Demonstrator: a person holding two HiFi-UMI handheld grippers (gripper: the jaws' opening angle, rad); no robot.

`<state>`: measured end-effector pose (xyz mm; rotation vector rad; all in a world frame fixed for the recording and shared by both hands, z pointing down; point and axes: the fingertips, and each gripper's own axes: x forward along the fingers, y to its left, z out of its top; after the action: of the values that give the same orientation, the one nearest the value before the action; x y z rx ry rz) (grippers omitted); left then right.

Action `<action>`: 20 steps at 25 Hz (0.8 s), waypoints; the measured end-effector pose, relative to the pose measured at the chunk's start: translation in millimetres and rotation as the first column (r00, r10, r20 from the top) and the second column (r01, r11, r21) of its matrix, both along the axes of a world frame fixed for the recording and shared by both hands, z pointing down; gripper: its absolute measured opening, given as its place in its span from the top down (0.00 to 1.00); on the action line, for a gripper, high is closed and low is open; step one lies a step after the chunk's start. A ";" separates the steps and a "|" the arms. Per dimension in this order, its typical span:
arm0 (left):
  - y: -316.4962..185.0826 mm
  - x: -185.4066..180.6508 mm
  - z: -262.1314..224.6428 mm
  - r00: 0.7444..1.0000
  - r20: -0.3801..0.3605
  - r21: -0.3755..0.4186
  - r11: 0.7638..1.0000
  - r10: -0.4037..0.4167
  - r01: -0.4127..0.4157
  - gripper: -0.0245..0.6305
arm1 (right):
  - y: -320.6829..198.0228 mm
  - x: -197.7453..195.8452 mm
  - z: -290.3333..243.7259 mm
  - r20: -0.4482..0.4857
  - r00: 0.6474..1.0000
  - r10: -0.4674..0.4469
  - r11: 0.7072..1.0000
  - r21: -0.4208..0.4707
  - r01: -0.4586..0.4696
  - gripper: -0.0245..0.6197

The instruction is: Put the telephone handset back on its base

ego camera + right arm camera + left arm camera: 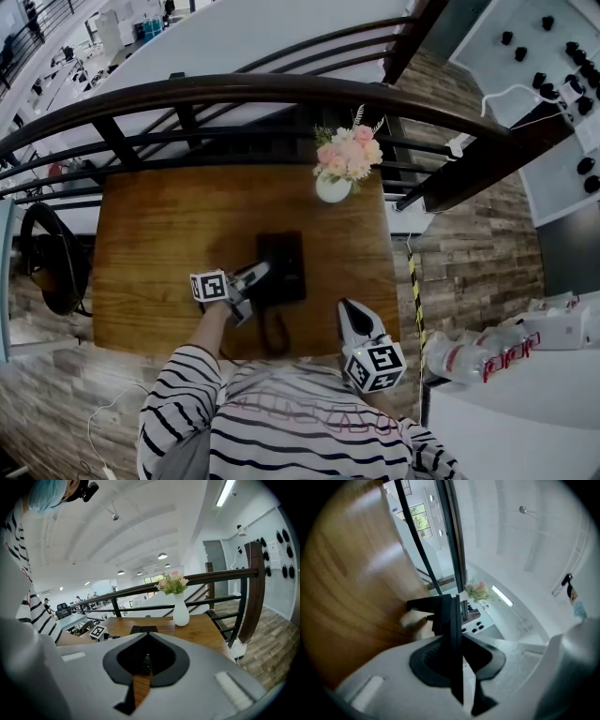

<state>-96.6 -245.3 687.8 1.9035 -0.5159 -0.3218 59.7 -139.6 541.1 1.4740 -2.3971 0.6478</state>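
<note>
The black telephone base [287, 255] lies in the middle of the wooden table [159, 253], and its cord [275, 333] loops off toward the near edge. My left gripper [255, 275] reaches in from the left over the base's left side. It is shut on the black handset [449, 616], which shows edge-on between the jaws in the left gripper view. My right gripper [349, 307] hovers at the table's near right edge, apart from the phone, jaws together and holding nothing. From the right gripper view the base [143, 630] lies ahead.
A white vase of pink flowers [345, 161] stands at the table's far edge, behind the phone. A dark railing [281, 94] curves past the far side. A white counter with packets [506, 356] is at the right, and a black chair [52, 258] at the left.
</note>
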 end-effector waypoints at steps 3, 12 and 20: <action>-0.6 2.6 -0.6 1.000 0.016 0.010 1.000 -0.007 0.007 0.84 | 0.0 1.1 0.3 0.003 1.000 -0.004 1.000 0.001 0.004 0.96; 2.0 3.4 -8.2 1.000 0.017 0.039 0.999 -0.022 0.022 0.80 | 4.4 2.3 -1.4 0.012 1.000 -0.010 1.000 0.004 0.010 0.96; 2.5 3.9 -8.4 0.997 0.065 0.063 0.997 -0.039 0.035 0.79 | 5.7 5.2 -2.1 0.014 1.000 -0.011 1.000 0.005 0.011 0.96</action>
<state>-92.7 -242.8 679.4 1.9721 -0.5919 -0.3023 64.9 -133.9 539.1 1.4622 -2.4175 0.6522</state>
